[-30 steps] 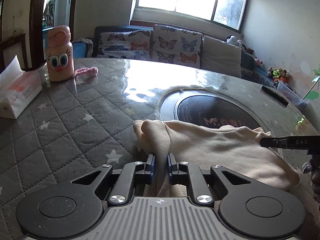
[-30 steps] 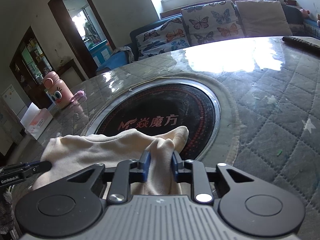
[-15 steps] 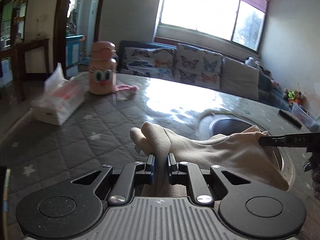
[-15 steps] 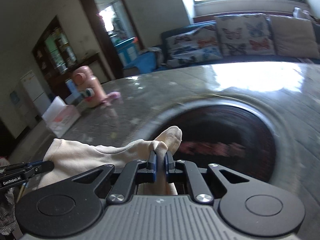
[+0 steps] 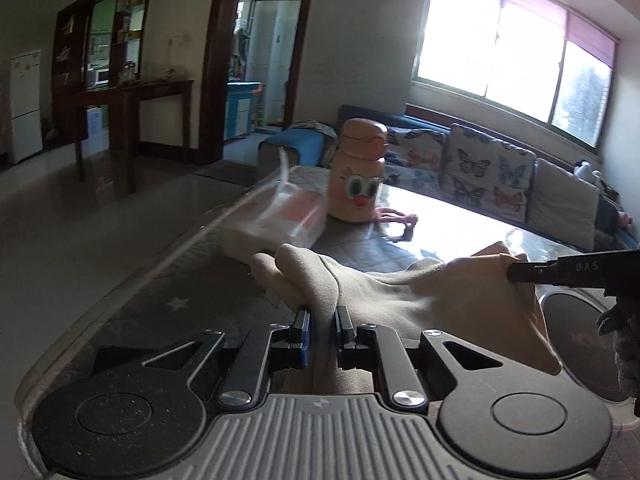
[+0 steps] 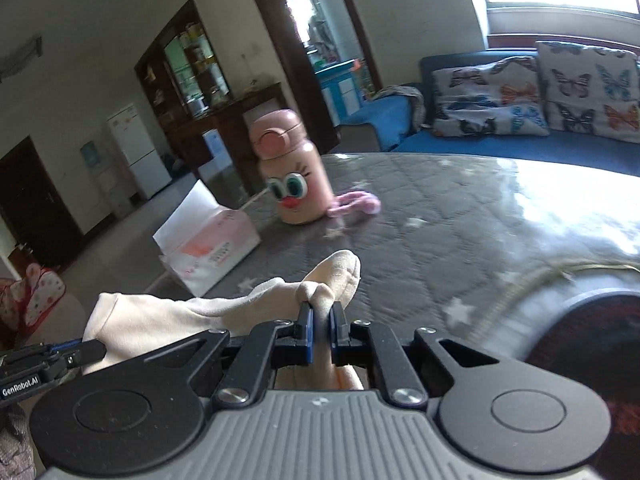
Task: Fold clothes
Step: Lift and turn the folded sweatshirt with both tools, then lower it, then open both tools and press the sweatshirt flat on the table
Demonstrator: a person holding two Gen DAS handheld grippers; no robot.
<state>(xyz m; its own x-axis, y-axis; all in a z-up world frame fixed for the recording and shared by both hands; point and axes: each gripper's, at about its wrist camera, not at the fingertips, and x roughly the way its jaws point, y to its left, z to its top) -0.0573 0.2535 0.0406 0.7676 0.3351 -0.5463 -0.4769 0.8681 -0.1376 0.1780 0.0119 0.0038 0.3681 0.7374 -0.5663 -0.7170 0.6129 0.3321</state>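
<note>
Quilted grey star-print tabletop (image 6: 432,240): pink cartoon bottle (image 6: 294,176), tissue box (image 6: 208,246), pink fabric scrap (image 6: 356,204), inset dark cooktop (image 6: 592,332).

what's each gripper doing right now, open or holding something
Left gripper: closed on the cream garment.
Right gripper: closed on another bunch of the same garment.

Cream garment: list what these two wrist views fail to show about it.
- Cream garment, left wrist view: lower part hidden behind the left tongs and their body.
- Right wrist view: its underside is hidden by the right tongs.
- Both views: type of garment cannot be told, bunched in folds.
- Tissue pack, left wrist view: print motion-blurred.
</note>
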